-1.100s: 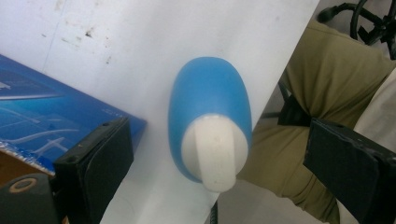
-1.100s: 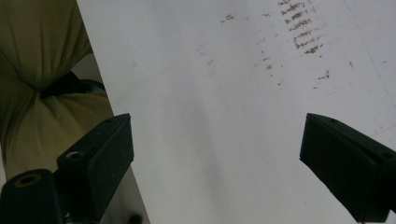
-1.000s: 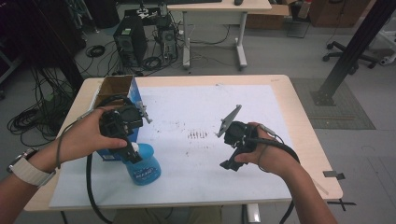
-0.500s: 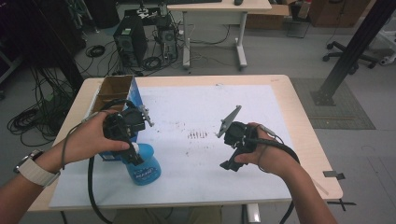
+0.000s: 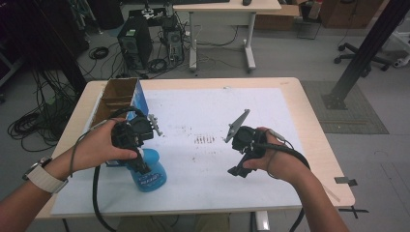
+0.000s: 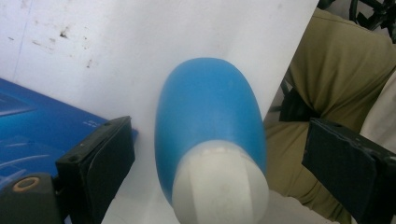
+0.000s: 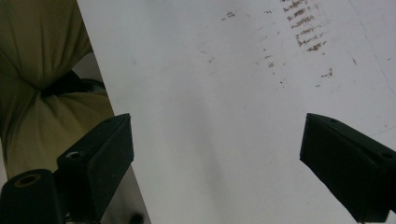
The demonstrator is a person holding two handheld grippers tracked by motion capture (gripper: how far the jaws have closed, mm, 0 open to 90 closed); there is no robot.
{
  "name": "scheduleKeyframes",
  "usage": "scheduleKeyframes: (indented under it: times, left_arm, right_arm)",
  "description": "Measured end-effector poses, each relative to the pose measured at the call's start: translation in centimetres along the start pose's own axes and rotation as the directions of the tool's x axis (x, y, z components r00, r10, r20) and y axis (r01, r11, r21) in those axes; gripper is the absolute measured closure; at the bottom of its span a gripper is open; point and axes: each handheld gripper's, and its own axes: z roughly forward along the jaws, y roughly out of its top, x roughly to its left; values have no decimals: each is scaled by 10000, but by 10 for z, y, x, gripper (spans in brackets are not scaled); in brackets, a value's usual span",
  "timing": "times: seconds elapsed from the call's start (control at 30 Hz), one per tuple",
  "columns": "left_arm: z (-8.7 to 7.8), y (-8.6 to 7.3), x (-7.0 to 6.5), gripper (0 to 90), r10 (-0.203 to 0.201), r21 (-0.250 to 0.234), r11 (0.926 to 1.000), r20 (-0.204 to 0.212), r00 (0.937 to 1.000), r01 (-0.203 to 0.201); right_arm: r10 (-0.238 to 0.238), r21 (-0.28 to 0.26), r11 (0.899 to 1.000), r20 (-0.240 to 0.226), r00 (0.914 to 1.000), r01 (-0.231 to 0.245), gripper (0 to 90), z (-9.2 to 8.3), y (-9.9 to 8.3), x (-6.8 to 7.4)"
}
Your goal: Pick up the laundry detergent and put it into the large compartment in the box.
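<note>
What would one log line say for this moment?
left gripper: open, jaws astride blue bottle | right gripper: open, over white sheet | bottle: lying, ungripped

Grey floor (image 5: 290, 53), second desk (image 5: 227, 7), computer tower (image 5: 133, 46), cables (image 5: 29, 128)

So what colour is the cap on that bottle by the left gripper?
White, on a blue bottle; the cap shows best in the left gripper view.

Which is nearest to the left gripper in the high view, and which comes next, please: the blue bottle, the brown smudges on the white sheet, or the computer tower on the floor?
From the left gripper:
1. Blue bottle, right beneath it at the sheet's near left.
2. Brown smudges, toward the middle of the sheet, on the gripper's right.
3. Computer tower, on the floor beyond the table's far edge.
</note>
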Motion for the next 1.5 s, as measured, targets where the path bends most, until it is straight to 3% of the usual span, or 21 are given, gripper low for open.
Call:
scheduleKeyframes:
  times: [0.63, 1.5]
  left_arm:
    - [16, 0, 1, 108, -11, 137, 9999, 19, 10000, 11]
    - [29, -1, 2, 312, 33, 422, 9991, 6, 10000, -33]
  right_arm:
    - [32, -14, 10000, -19, 10000, -32, 97, 1, -1, 1]
    - [87, -33, 10000, -37, 10000, -87, 97, 2, -5, 0]
